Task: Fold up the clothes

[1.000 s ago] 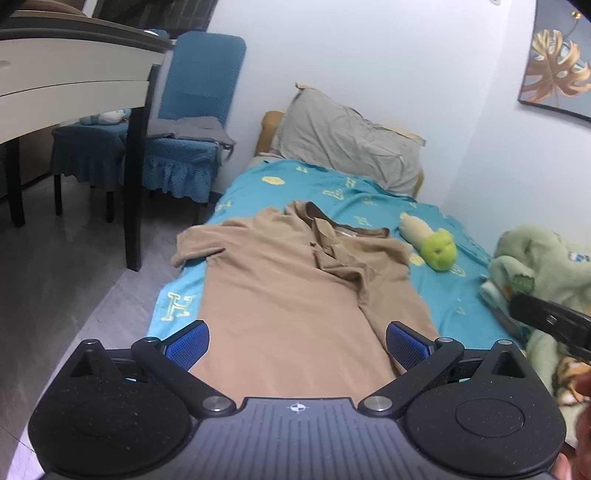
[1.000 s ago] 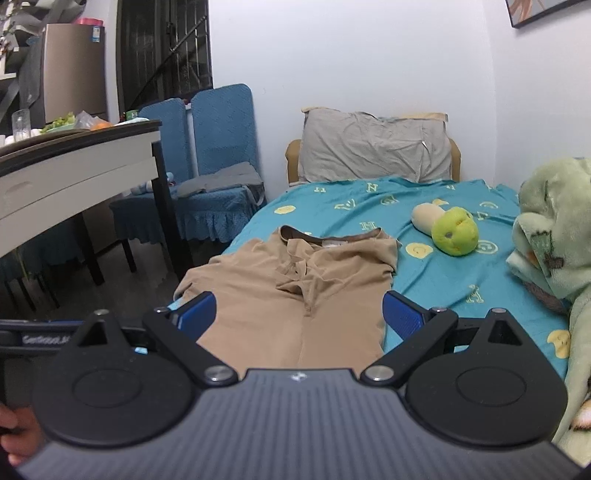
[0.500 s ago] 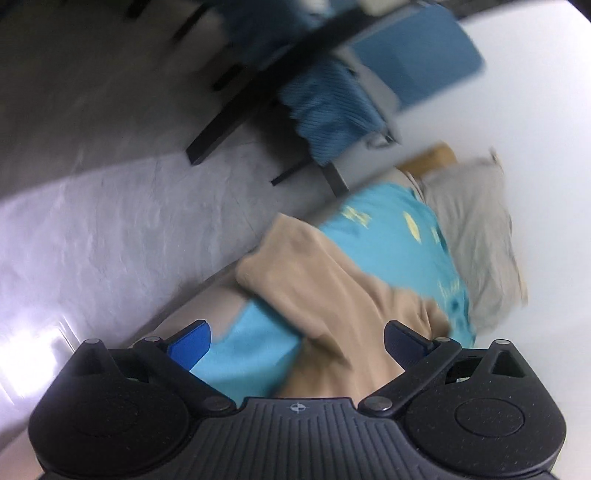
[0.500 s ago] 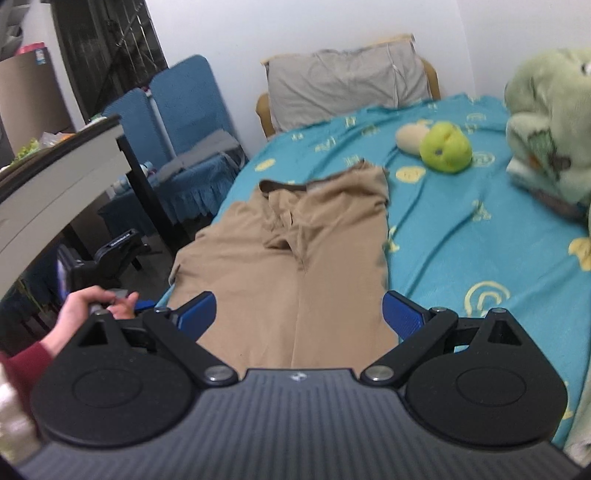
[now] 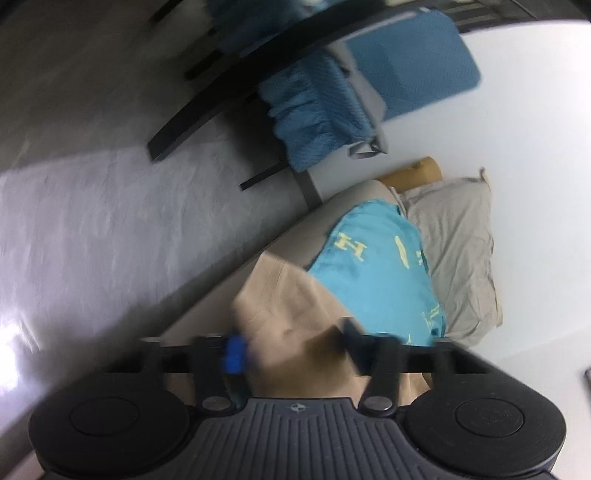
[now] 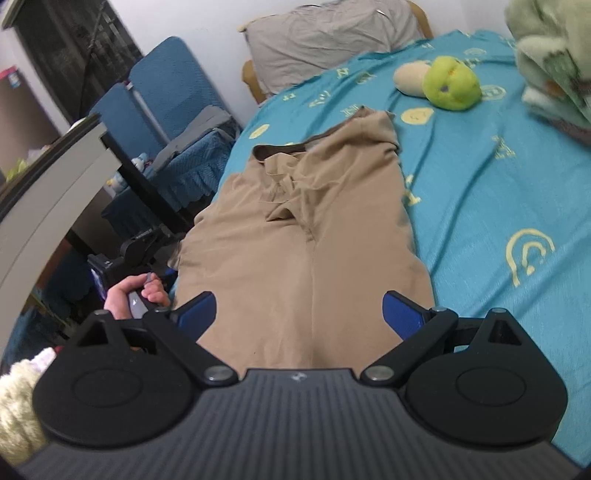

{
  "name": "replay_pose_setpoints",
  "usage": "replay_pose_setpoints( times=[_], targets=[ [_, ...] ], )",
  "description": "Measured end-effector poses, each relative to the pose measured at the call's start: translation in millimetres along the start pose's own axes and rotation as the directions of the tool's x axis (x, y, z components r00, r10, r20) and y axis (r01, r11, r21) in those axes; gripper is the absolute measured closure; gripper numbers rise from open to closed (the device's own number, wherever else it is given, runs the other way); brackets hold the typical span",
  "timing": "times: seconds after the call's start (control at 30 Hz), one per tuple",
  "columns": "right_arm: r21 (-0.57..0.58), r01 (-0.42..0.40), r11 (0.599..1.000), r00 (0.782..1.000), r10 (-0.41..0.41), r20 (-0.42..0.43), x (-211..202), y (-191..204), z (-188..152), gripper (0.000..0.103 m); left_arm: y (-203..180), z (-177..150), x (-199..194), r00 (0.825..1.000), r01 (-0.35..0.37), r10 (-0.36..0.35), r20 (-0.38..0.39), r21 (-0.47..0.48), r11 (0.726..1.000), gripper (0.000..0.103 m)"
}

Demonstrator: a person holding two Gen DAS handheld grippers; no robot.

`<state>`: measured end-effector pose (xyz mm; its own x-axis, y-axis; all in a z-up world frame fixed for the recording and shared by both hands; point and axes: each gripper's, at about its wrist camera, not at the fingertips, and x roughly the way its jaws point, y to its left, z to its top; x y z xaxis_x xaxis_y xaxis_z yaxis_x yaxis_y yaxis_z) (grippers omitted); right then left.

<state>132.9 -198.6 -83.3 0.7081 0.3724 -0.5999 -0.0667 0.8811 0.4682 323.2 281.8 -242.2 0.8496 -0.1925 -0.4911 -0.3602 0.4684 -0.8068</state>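
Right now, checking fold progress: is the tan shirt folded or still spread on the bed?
Partly folded: the tan shirt lies flat on the teal sheet, its right side already tucked in, while its left sleeve still hangs over the bed edge.

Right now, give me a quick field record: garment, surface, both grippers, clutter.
garment: tan shirt, spread flat, collar toward the pillow
surface: bed with teal sheet
left gripper: jaws just been closing, shirt's side edge between them, blurred
right gripper: open over the shirt's hem
clutter: green plush toy, blanket to the shirt's right
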Motion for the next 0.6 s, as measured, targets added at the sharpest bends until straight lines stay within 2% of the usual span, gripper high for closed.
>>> replay_pose_setpoints(
  times=[0.03,0.07,0.17,0.27,0.37,0.47,0.53,0.6],
  targets=[
    [0.013,0.001,1.0,1.0,-0.001,0.002,-1,-2,1,0.005,-9,0,-2,1.0,0.003,-0.004,0.017,0.041,0.999,0.087],
    [0.026,0.001,1.0,1.0,-0.001,0.004,-2,-4,1,0.005,-17,0,-4,0.999,0.005,-0.008,0.033,0.082,0.997,0.09],
    [0.051,-0.008,0.999,1.0,0.008,0.009,-4,-8,3,0.005,-48,-1,-14,0.997,-0.013,-0.004,0.077,0.218,0.976,0.092],
    [0.061,-0.022,0.998,1.0,0.02,0.023,-9,-8,5,0.005,-85,-6,-29,0.993,-0.063,0.021,0.116,0.367,0.928,0.093],
    [0.069,-0.03,0.997,0.999,0.027,0.044,-15,-9,7,0.005,-131,-18,-43,0.988,-0.101,0.028,0.15,0.509,0.855,0.094],
    [0.086,-0.027,0.996,0.997,0.021,0.07,-23,-13,10,0.005,-184,-37,-51,0.984,-0.119,0.005,0.18,0.63,0.768,0.094],
    [0.089,-0.014,0.996,0.996,0.005,0.091,-28,-15,11,0.005,-220,-60,-56,0.983,-0.107,-0.031,0.179,0.708,0.698,0.094],
    [0.092,-0.001,0.996,0.994,-0.009,0.109,-33,-19,13,0.005,-256,-90,-55,0.985,-0.083,-0.067,0.156,0.787,0.612,0.095]
  ],
)
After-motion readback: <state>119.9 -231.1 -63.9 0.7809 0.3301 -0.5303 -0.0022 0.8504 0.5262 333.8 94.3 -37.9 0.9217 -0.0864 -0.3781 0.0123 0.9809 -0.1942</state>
